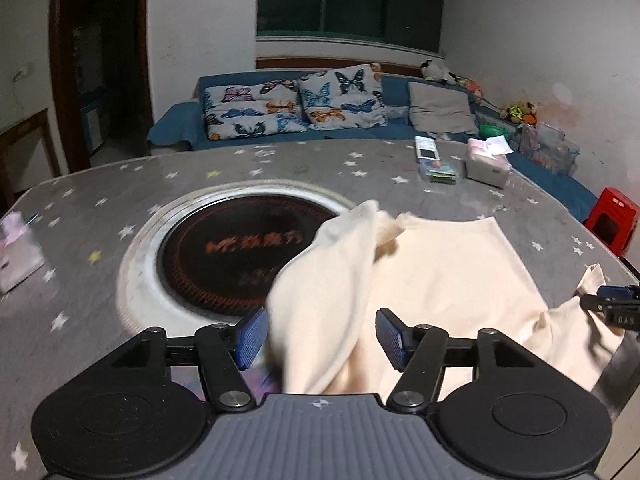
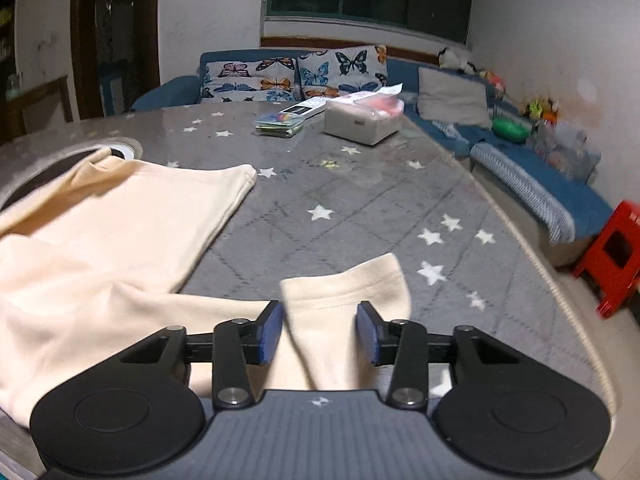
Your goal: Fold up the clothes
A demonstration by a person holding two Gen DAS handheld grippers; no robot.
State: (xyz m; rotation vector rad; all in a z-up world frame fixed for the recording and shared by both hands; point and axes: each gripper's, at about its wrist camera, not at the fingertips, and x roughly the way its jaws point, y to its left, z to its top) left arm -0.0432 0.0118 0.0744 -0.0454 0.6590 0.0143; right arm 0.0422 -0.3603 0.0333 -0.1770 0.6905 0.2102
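I see a grey table (image 2: 360,200) printed with white stars, a round burner (image 1: 240,252) set into its middle. A cream garment (image 1: 448,264) lies on the table's near right part, partly flat, one edge over the burner's rim. My left gripper (image 1: 320,336) has its jaws fairly wide apart; a raised fold stands between them, but the pads do not seem to press it. My right gripper (image 2: 319,330) is less open, a sleeve end (image 2: 348,292) lying loose between its jaws. I judge the risks to be these: the released fold could slump and undo itself, or a pad could snag cloth as I withdraw, dragging the garment crooked.
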